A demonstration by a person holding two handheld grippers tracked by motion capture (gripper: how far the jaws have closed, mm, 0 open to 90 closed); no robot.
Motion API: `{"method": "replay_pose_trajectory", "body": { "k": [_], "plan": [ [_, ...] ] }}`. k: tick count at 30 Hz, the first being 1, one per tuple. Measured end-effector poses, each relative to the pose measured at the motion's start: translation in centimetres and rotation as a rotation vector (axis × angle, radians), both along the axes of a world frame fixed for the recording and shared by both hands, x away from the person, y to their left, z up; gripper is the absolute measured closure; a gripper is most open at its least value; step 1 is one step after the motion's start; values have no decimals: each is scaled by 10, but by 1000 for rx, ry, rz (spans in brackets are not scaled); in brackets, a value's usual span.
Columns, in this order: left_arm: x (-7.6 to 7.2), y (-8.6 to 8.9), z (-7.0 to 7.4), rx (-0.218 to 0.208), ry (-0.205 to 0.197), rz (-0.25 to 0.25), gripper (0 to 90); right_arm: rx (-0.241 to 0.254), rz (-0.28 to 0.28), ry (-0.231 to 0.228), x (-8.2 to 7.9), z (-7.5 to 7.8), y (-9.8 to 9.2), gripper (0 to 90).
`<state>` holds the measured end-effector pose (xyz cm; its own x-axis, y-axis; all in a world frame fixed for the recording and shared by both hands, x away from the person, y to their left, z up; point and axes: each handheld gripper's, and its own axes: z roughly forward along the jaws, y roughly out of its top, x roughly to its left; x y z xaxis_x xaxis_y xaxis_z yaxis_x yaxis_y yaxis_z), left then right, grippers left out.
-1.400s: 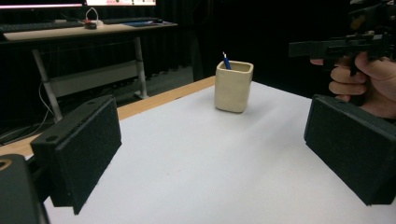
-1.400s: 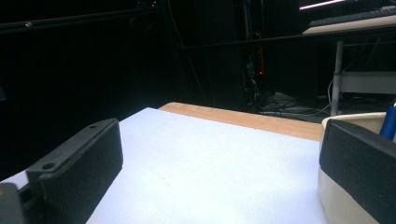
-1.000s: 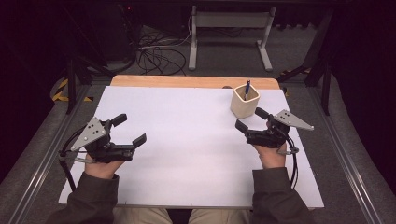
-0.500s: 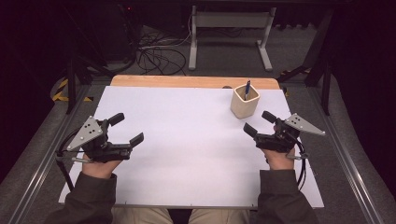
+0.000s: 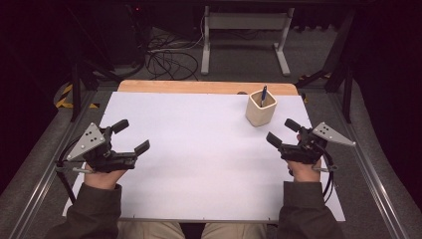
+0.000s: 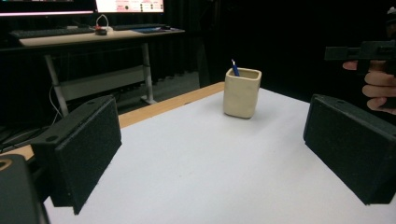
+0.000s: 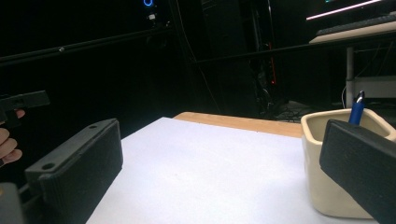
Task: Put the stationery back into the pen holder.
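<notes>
A cream square cup [image 5: 260,109] stands at the back right of the white table sheet [image 5: 199,159], with a blue pen [image 5: 263,93] upright inside it. My right gripper [image 5: 281,130] hovers just right of the cup, open and holding nothing. In the right gripper view the cup [image 7: 322,186] and pen [image 7: 357,107] sit behind the right jaw, with the gripper [image 7: 229,149] wide open. My left gripper [image 5: 133,135] is at the sheet's left side, open and holding nothing. Between its jaws [image 6: 217,126], the left gripper view looks across at the cup [image 6: 241,93] and pen [image 6: 235,68].
A wooden strip [image 5: 199,87] borders the table's far edge. Metal rails [image 5: 368,179] run along both sides. Beyond the table are a white desk frame [image 5: 244,40] and floor cables [image 5: 169,59]. The other hand's gripper [image 6: 359,50] appears at the top right of the left gripper view.
My right gripper has drifted right and slightly toward the person, away from the cup. The left gripper has shifted a little left. Both remain open.
</notes>
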<state>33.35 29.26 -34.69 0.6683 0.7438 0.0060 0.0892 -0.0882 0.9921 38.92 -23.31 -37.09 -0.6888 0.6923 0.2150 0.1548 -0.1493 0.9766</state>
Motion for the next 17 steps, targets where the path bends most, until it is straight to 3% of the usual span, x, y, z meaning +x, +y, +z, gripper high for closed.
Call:
{"method": "replay_pose_trajectory", "body": {
  "k": [12,17],
  "plan": [
    [3,-1,-3,2,13,-8,51,-7,-10,0,-1,0,-3,1],
    [10,-1,-10,13,53,-23,45,-57,-41,34,2,-5,0,1]
  ]
}}
